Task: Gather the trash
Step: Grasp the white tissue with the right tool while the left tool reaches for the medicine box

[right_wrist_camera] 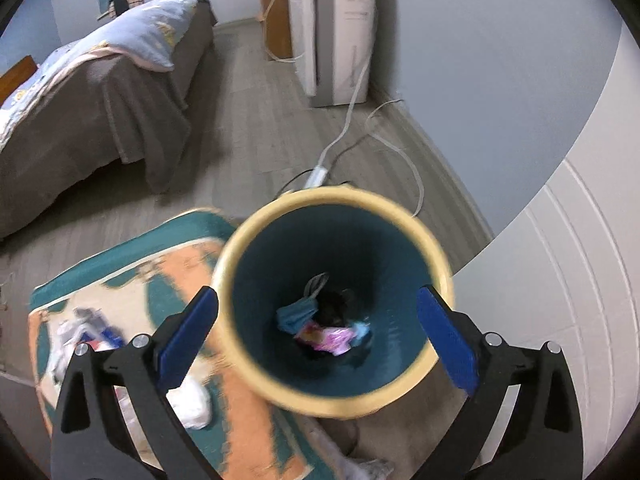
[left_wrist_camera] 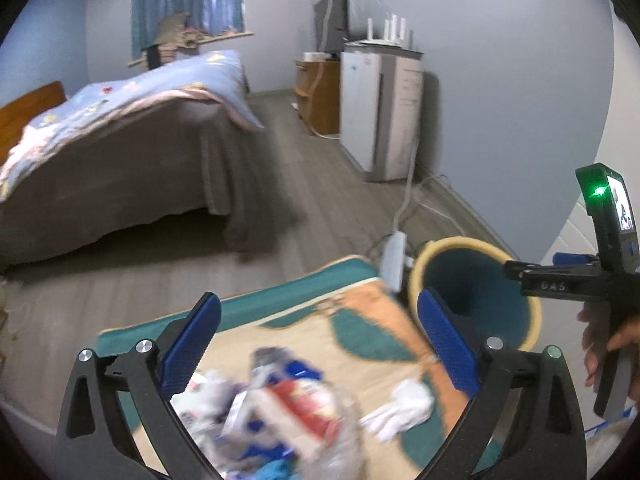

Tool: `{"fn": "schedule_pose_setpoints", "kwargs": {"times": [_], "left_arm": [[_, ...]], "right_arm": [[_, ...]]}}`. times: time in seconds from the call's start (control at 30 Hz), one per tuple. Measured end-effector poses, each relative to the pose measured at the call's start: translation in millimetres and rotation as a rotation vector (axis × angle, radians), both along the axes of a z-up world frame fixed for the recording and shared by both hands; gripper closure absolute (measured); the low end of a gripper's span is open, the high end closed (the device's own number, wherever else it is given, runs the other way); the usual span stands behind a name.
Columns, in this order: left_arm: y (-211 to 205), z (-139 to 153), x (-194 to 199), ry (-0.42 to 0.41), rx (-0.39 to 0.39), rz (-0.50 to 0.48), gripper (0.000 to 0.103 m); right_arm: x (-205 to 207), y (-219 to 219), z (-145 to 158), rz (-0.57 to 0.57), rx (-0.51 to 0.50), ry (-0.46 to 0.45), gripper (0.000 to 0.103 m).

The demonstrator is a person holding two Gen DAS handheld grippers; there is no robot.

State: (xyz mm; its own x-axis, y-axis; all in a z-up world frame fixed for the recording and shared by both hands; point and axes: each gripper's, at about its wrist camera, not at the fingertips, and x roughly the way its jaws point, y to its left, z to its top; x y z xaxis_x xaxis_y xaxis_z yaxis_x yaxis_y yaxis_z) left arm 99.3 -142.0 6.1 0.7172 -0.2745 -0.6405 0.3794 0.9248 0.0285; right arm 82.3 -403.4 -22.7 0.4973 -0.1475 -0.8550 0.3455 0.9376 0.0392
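Observation:
A teal bin with a yellow rim (right_wrist_camera: 436, 264) stands at the rug's right edge; it holds a blue mask (right_wrist_camera: 296, 314), a pink wrapper (right_wrist_camera: 330, 338) and dark scraps. It also shows in the left wrist view (left_wrist_camera: 472, 280). My right gripper (right_wrist_camera: 316, 332) is open and empty above the bin's mouth. My left gripper (left_wrist_camera: 320, 340) is open above a blurred pile of wrappers and plastic (left_wrist_camera: 276, 412) on the rug. A white crumpled tissue (left_wrist_camera: 404, 408) lies to the pile's right; it also shows in the right wrist view (right_wrist_camera: 190, 404).
The patterned teal and orange rug (left_wrist_camera: 352, 316) lies on a grey wood floor. A bed (left_wrist_camera: 120, 144) stands to the left. A white appliance (left_wrist_camera: 380, 112), a power strip (left_wrist_camera: 394, 260) and cables sit behind the bin. A white door (right_wrist_camera: 568, 280) is at right.

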Motion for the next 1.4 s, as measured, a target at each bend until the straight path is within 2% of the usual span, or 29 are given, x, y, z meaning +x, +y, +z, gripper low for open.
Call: {"fn": "schedule_pose_setpoints", "kwargs": {"times": [0.1,0.17,0.27,0.4,0.53,0.7,0.9,1.1,1.2,1.4], "left_arm": [[32,5,-12,-0.016,0.03,0.053,0.005],[52,4,-20,-0.022,0.044,0.088,0.005],[85,-7,-36,-0.016,0.017,0.164,0.005],[118,-25,-41,0.045,0.005,0.244,0.005],[146,-30,-45,0.039,0.012,0.295,0.005],[172,-38,-34,0.102,-0.039,0.35,0.005],[183,-48,-20,0.121,0.017,0.38,0.005],[198,-61,-3,0.166,0.041,0.391,0.005],[202,-76,7,0.213,0.062,0.39,0.005],[204,-121,20,0.296,0.159,0.348,0.005]], "right_arm": [[-7,20,4,0.019,0.007,-0.014,0.006],[-14,31,3,0.025,0.071,-0.02,0.006],[-21,42,-3,0.018,0.154,-0.023,0.006],[-27,60,-14,0.03,0.121,0.021,0.006],[-31,76,-29,0.054,0.108,0.069,0.006],[-27,106,-51,0.111,0.054,0.137,0.006],[-24,125,-75,0.138,0.047,0.185,0.006],[-17,131,-93,0.147,0.041,0.234,0.006],[-16,136,-102,0.15,0.046,0.256,0.006],[-12,147,-110,0.188,0.057,0.281,0.006]]}}
